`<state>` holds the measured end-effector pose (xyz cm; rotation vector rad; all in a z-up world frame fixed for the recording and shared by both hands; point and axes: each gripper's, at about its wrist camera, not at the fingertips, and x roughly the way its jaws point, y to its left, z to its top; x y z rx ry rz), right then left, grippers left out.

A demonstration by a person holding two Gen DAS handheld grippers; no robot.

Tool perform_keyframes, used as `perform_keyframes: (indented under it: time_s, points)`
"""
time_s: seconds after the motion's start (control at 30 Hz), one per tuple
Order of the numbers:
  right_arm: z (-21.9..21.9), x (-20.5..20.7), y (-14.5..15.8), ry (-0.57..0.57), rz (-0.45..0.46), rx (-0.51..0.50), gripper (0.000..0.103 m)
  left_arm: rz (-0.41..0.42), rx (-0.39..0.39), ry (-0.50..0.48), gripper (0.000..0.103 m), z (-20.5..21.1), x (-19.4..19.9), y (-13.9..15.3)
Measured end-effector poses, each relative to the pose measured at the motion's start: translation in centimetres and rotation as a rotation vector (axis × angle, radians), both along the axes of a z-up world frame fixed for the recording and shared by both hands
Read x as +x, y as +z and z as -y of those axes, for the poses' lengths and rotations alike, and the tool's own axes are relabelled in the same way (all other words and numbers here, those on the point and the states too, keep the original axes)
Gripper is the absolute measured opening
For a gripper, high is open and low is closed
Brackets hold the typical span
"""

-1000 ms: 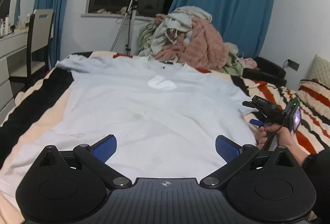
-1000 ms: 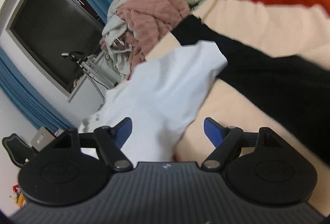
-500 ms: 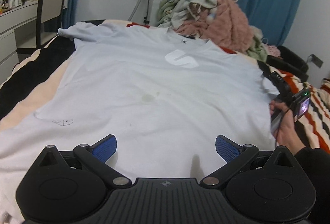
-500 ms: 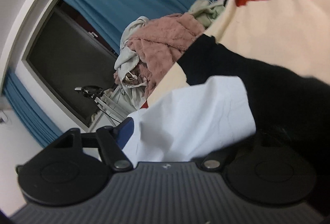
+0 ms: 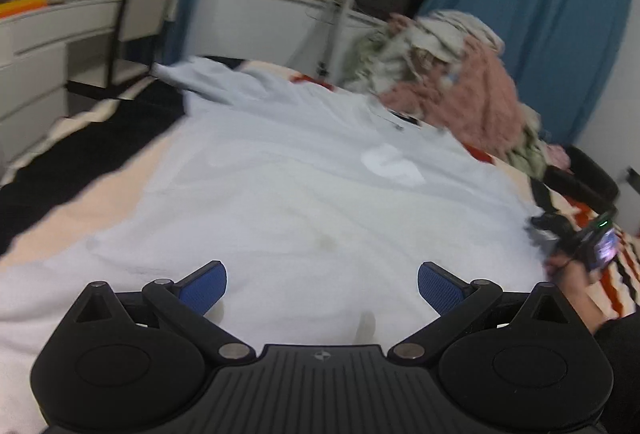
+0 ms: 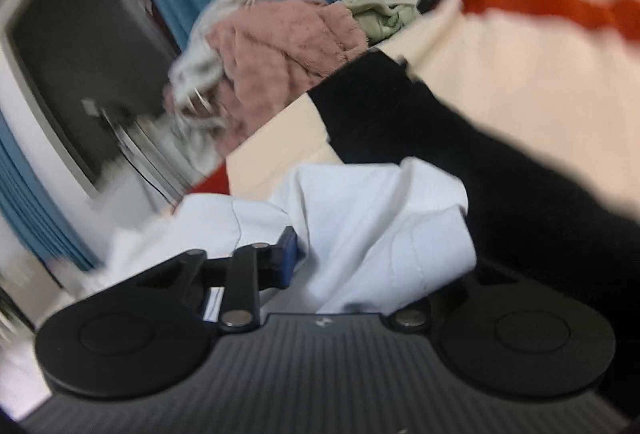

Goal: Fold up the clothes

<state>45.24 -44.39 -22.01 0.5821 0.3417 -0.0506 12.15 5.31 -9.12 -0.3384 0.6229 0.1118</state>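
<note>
Our right gripper (image 6: 320,274) has just closed its jaws on the sleeve (image 6: 384,234) of the pale T-shirt (image 5: 304,202) spread on the bed (image 5: 100,202), readying a fold, while our left gripper (image 5: 322,288) hovers wide open, empty, above the near hem.

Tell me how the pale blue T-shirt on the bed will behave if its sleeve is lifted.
The pale blue T-shirt looks thin and floppy: its sleeve already bunches and folds around the right hand-held gripper, so it will probably sag and trail. Spread wide on the striped blanket, the rest likely drags and wrinkles rather than following flat. It seems light.
</note>
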Motion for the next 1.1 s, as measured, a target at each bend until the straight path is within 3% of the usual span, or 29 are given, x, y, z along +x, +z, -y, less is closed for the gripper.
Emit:
perform_keyframes:
  time_s: [0.03,0.17,0.23,0.33,0.43,0.6,0.73,0.8,0.87,0.9,0.93,1.1]
  points:
    - [-0.9,-0.1,1.6,0.006,0.005,-0.075,0.013,0.003,-0.006,0.015,0.102,-0.5,-0.4,0.2]
    - [-5.2,-0.6,8.5,-0.013,-0.011,-0.304,0.009,0.042,-0.077,0.044,0.102,-2.9,-2.0,1.6]
    - [-8.6,-1.6,11.7,-0.048,0.022,-0.442,0.008,0.027,-0.041,0.035,0.102,-3.6,-2.2,2.5]
    - [-13.9,-2.9,16.1,-0.099,0.079,-0.625,0.008,0.028,0.115,0.111,0.102,-5.6,-2.3,3.5]
    - [-20.0,-2.6,18.7,-0.114,0.064,-0.679,0.008,0.045,0.088,0.167,0.102,-9.0,-2.2,3.8]
    - [-32.5,-0.1,17.5,-0.024,-0.007,-0.838,0.009,0.046,0.031,0.296,0.102,-13.6,-1.6,3.0]
    - [-39.3,1.8,13.3,0.090,-0.075,-0.844,0.011,0.027,0.008,0.321,0.102,-15.2,-1.3,2.0]
    - [-41.0,2.2,11.7,0.145,-0.085,-0.808,0.024,0.018,-0.003,0.332,0.102,-15.9,-1.1,1.4]
    - [-42.0,1.9,10.9,0.160,-0.058,-0.776,0.073,0.009,-0.014,0.344,0.103,-16.7,-0.9,0.9]
    - [-42.3,1.4,10.8,0.145,-0.027,-0.766,0.085,0.005,-0.020,0.350,0.103,-17.1,-0.8,0.6]
    - [-42.3,0.7,11.2,0.162,-0.016,-0.755,0.092,0.000,-0.025,0.356,0.103,-17.5,-0.8,0.3]
    - [-41.7,-2.8,13.6,0.241,0.033,-0.699,0.092,-0.013,-0.032,0.332,0.103,-17.1,-0.1,-0.1]
